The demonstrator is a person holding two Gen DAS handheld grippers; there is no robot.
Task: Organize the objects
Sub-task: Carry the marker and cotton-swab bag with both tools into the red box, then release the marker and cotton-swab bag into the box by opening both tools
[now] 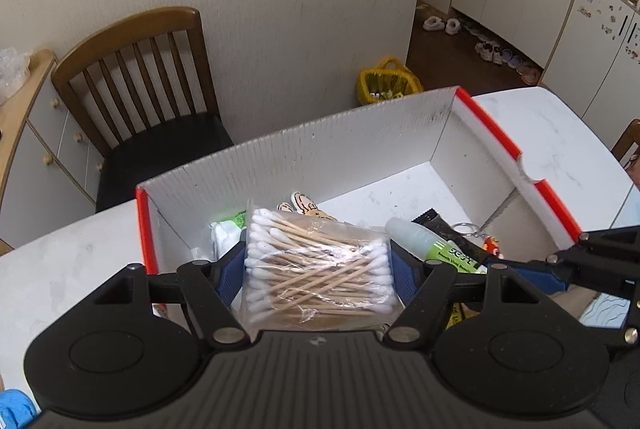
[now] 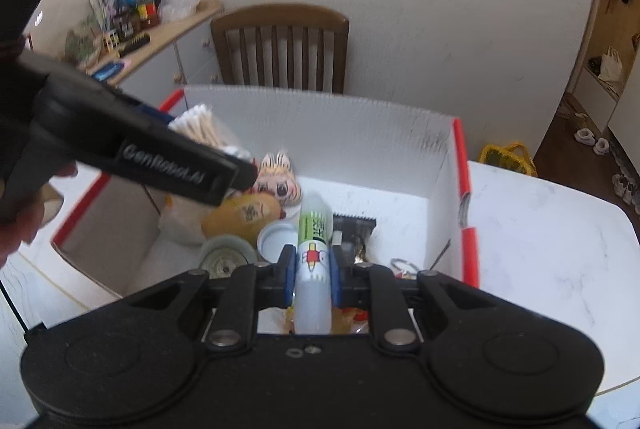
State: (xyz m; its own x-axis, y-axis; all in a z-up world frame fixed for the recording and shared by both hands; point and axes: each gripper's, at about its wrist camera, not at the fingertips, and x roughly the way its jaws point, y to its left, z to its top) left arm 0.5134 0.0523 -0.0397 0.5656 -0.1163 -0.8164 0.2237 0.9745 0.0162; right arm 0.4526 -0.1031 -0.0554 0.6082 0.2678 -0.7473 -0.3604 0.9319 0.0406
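- Left gripper (image 1: 318,265): blue pads closed on a clear bag of cotton swabs (image 1: 316,269), held above the near-left part of the box (image 1: 320,149).
- Right gripper (image 2: 313,271): jaws clamped on a glue bottle (image 2: 314,253) with green label, pointing into the box.
- Box interior: tiger-face plush (image 2: 280,177), yellow pouch (image 2: 244,215), white cap (image 2: 276,235), black tube (image 2: 356,227), keyring (image 1: 464,228).
- Box, white with red rim, sits on the marble table (image 1: 552,133).
- Beyond: wooden chair (image 1: 136,77) against the wall.

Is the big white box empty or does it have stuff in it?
Not empty. The white box holds a tiger toy, a black tube and a round cap.
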